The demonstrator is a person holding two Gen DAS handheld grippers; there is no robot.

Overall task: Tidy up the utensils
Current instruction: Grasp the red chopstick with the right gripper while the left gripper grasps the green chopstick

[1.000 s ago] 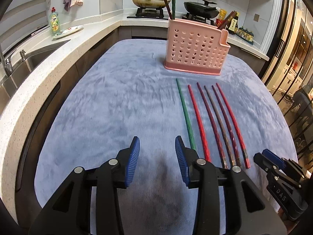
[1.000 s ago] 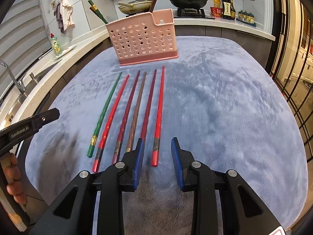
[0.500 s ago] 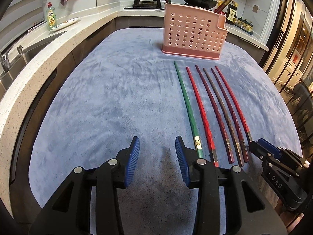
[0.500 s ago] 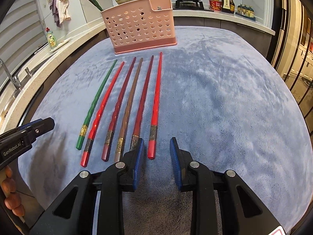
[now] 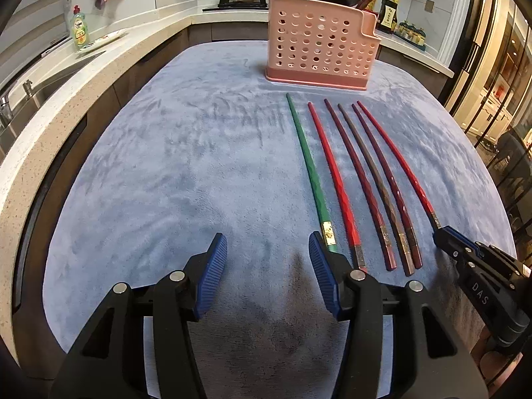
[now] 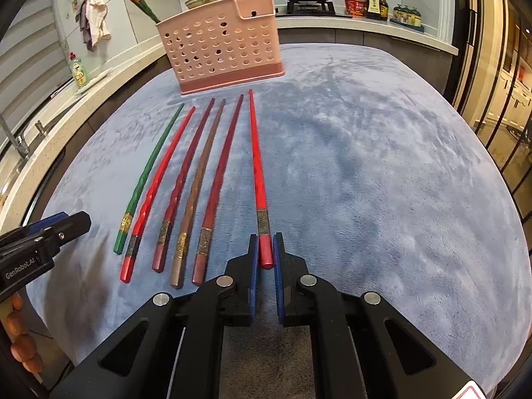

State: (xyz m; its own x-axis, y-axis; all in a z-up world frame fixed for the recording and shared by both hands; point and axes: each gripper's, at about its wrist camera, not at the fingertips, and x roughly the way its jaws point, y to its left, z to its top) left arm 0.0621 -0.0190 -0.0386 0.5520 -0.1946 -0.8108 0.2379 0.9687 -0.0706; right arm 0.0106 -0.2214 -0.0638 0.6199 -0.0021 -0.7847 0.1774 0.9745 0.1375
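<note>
Several chopsticks lie side by side on the cloth in front of a pink perforated holder (image 5: 321,43) (image 6: 222,43). My right gripper (image 6: 265,249) is shut on the near end of the rightmost bright red chopstick (image 6: 257,173) (image 5: 399,159), which still rests on the cloth. In the left wrist view, the right gripper (image 5: 444,236) shows at that chopstick's end. My left gripper (image 5: 267,259) hovers low over the cloth with its jaws opening and nothing between them. The green chopstick (image 5: 309,166) (image 6: 149,173) ends just beside its right finger (image 5: 321,266).
A blue-grey cloth (image 6: 382,166) covers the table. The holder has a few chopsticks standing in it. A stone counter (image 5: 66,106) with a sink and a dish soap bottle (image 5: 79,30) runs along the left. Pans and sauce bottles stand at the back.
The right jaws have closed onto the near end of the rightmost red chopstick. The left jaws have widened, and the left gripper has sunk a little towards the cloth.
</note>
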